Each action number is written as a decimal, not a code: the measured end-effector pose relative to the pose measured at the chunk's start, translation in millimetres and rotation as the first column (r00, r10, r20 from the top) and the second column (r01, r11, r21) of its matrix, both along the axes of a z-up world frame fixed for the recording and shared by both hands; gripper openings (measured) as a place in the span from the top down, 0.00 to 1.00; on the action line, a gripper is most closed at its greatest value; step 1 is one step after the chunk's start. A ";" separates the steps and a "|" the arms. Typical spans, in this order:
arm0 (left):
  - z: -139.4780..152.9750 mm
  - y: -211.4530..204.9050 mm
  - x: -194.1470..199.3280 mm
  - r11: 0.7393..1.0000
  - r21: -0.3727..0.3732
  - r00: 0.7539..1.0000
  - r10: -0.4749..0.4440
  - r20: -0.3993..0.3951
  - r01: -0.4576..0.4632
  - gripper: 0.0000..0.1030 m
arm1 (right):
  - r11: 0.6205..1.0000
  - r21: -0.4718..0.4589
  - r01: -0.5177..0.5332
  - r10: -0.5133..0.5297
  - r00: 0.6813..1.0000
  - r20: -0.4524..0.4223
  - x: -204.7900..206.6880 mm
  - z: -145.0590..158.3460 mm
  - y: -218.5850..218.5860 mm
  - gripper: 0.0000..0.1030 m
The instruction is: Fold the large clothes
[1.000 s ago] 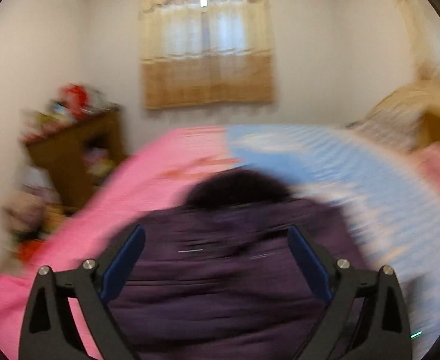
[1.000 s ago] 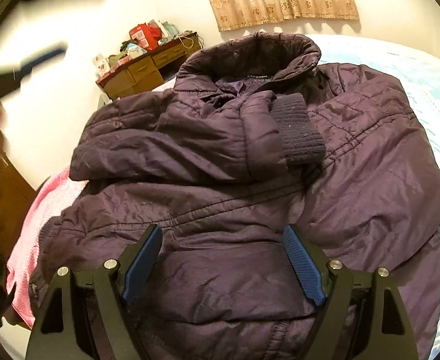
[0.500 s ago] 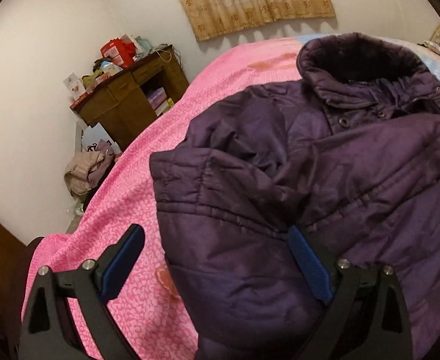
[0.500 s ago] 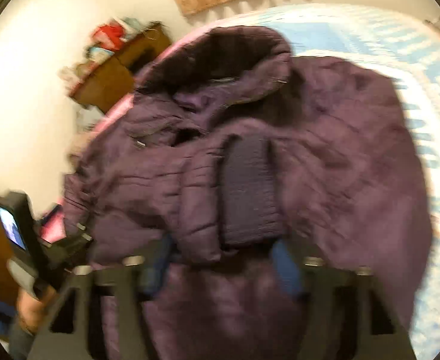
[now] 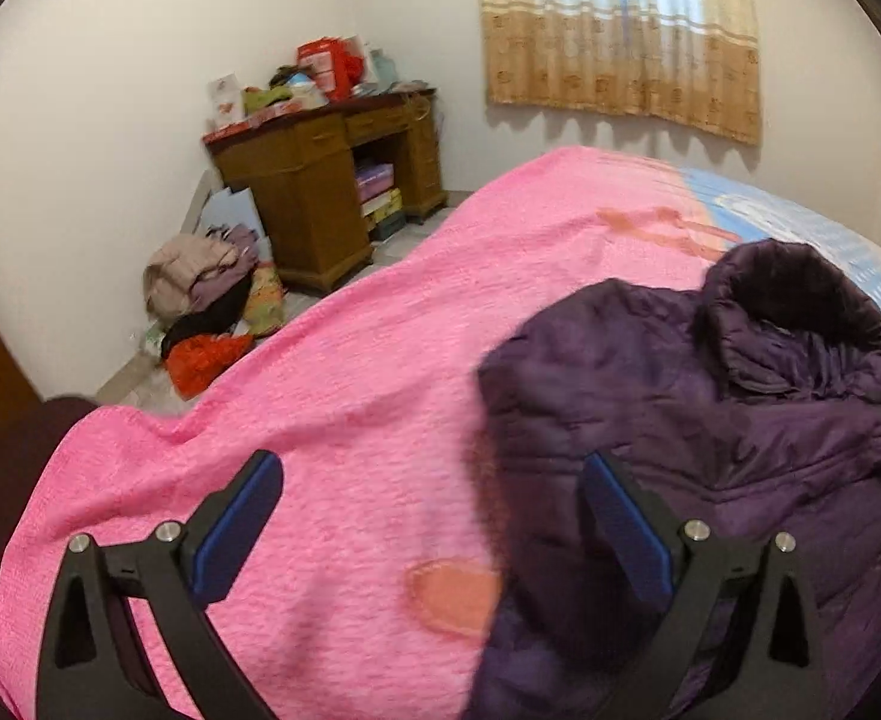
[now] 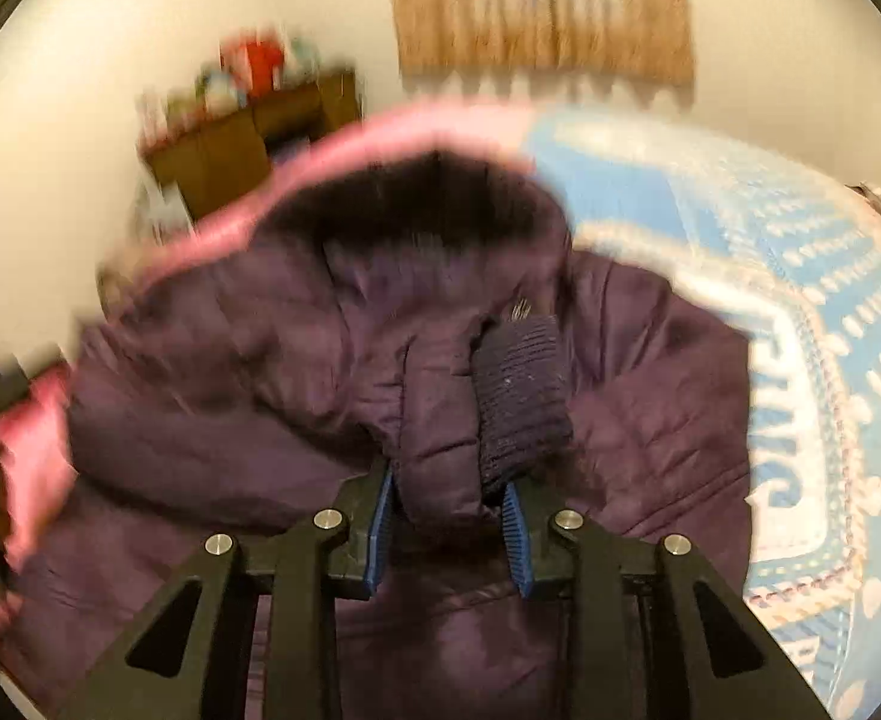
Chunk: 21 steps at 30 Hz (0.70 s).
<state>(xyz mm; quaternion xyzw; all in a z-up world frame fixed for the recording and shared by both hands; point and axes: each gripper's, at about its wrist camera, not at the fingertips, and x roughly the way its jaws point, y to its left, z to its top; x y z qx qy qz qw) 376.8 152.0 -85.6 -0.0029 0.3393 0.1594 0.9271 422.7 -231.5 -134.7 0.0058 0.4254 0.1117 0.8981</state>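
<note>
Nearest to us, our right gripper (image 6: 448,516) has just been closing and now pinches the end of the jacket sleeve (image 6: 440,420), its blue pads pressing the padded fabric beside the ribbed cuff (image 6: 521,396). Our left gripper (image 5: 434,516) stands spread wide, gripping nothing, one pad over the pink blanket (image 5: 350,372) and the other against the jacket's edge. The purple jacket (image 5: 710,420) lies on the bed, collar (image 5: 788,288) away from us. Beyond stand a cluttered desk (image 5: 320,180) and a curtain (image 5: 620,30).
</note>
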 end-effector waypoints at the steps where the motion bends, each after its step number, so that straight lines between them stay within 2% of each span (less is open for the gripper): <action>1: -4.4 -13.5 6.4 0.998 0.049 0.999 -0.033 -0.026 0.034 0.00 | 1.000 0.027 0.004 -0.004 1.000 -0.018 4.1 -7.8 -4.9 0.61; 3: -20.3 -24.5 23.5 0.989 0.121 0.991 -0.072 -0.108 0.085 0.00 | 0.998 0.060 0.026 -0.025 1.000 -0.013 -0.3 -5.6 -12.8 0.50; 4: -35.6 -25.6 28.9 0.988 0.140 0.987 -0.047 -0.156 0.069 0.00 | 0.997 0.068 0.047 -0.047 0.999 -0.001 -5.0 -1.1 -15.2 0.46; 6: -53.2 -24.7 24.0 0.990 0.115 0.978 -0.060 -0.201 0.084 0.00 | 0.994 0.065 0.087 -0.091 0.994 0.059 -21.6 17.5 -19.8 0.42; 10: -58.3 -28.1 10.4 0.990 0.103 0.980 -0.080 -0.183 0.100 0.00 | 0.993 -0.001 0.115 -0.112 0.971 0.209 -43.9 55.0 -5.2 0.42; 13: -56.4 -28.5 10.2 0.989 0.102 0.980 -0.083 -0.178 0.103 0.00 | 0.993 0.013 0.115 -0.114 0.962 0.250 -48.3 72.8 5.5 0.42; 15: -44.8 -27.0 6.0 0.991 0.092 0.986 -0.078 -0.150 0.093 0.00 | 0.998 0.008 0.062 -0.062 0.958 0.282 -46.8 78.4 17.1 0.42; 16: -32.2 -25.8 0.5 0.993 0.083 0.992 -0.080 -0.102 0.089 0.00 | 1.000 0.004 0.006 -0.007 0.962 0.274 -40.4 75.2 24.1 0.42; 18: -9.7 -23.4 -7.5 0.994 0.077 0.997 -0.073 -0.001 0.073 0.00 | 1.000 -0.025 -0.015 0.020 0.976 0.215 -20.2 60.8 33.0 0.42; 20: 3.8 -24.1 -4.9 0.995 0.077 0.997 -0.063 0.047 0.060 0.00 | 0.999 -0.026 -0.023 0.027 0.987 0.156 -1.1 40.5 34.0 0.42; 21: 4.7 -24.5 3.0 0.995 0.074 0.997 -0.063 0.041 0.060 0.00 | 0.999 -0.038 -0.018 0.022 0.991 0.131 6.3 29.7 31.2 0.42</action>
